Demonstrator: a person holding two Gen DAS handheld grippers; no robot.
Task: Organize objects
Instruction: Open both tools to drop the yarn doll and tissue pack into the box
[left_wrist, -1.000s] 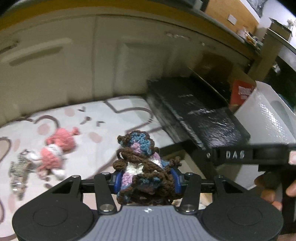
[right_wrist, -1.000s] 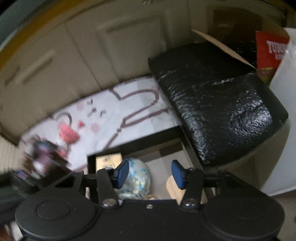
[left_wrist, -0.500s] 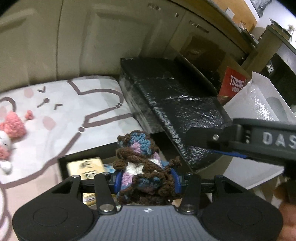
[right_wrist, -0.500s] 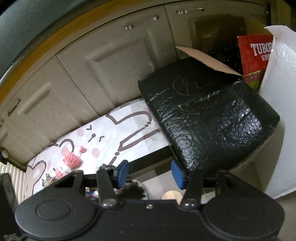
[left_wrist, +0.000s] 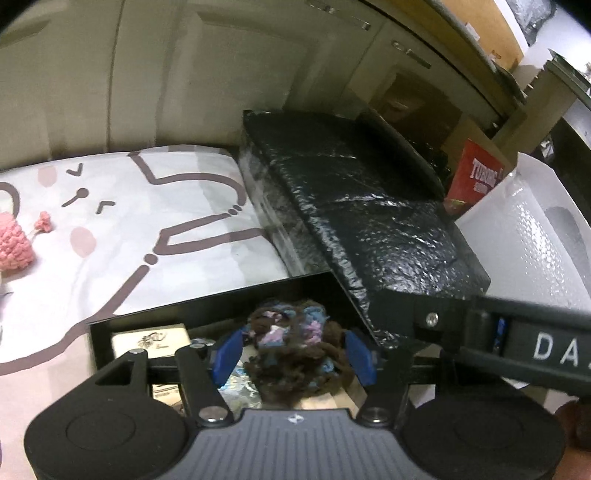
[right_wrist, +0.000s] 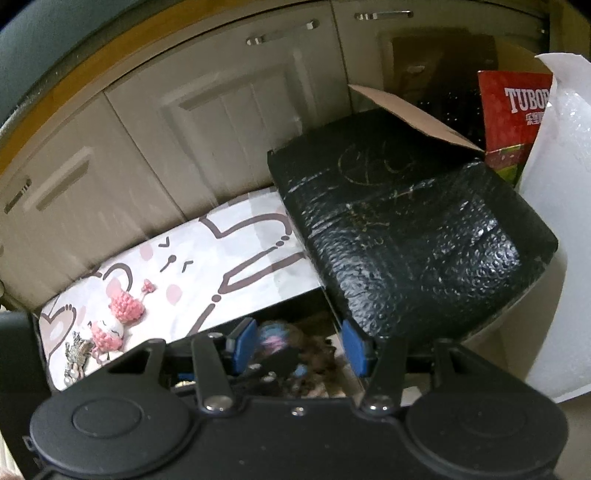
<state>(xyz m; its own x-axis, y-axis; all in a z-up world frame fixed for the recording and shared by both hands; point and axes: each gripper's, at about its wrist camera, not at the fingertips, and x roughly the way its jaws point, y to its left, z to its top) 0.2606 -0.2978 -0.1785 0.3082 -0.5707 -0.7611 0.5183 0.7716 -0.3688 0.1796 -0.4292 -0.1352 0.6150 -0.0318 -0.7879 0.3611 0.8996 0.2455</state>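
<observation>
The left gripper (left_wrist: 293, 354) has its 2 blue fingers spread wide, and 1 brown, blue and pink crochet toy (left_wrist: 295, 347) sits between them without either pad pressing it; the toy lies inside the black box (left_wrist: 99, 332), over the items already in it. Whether it rests fully on them or still brushes a pad is hard to tell. The right gripper (right_wrist: 301, 347) is also open and holds nothing, hovering over the same box with the toy blurred below it.

Inside the box, 1 pale card-like packet (left_wrist: 151, 339) shows at the left and 1 shiny blue-white wrapped item (left_wrist: 240, 391) peeks out under the left finger; the rest is hidden by the gripper body. On the cartoon-print mat (left_wrist: 110, 229) behind the box lie 2 pink crochet pieces (right_wrist: 118, 317) and 1 small grey trinket (right_wrist: 75, 350), too small to make out. To the right stand 1 black bubble-wrapped package (left_wrist: 369, 221), 1 red carton (right_wrist: 513, 110) cut off by 1 white padded mailer (right_wrist: 554, 221), and 1 cardboard flap (right_wrist: 410, 114).
</observation>
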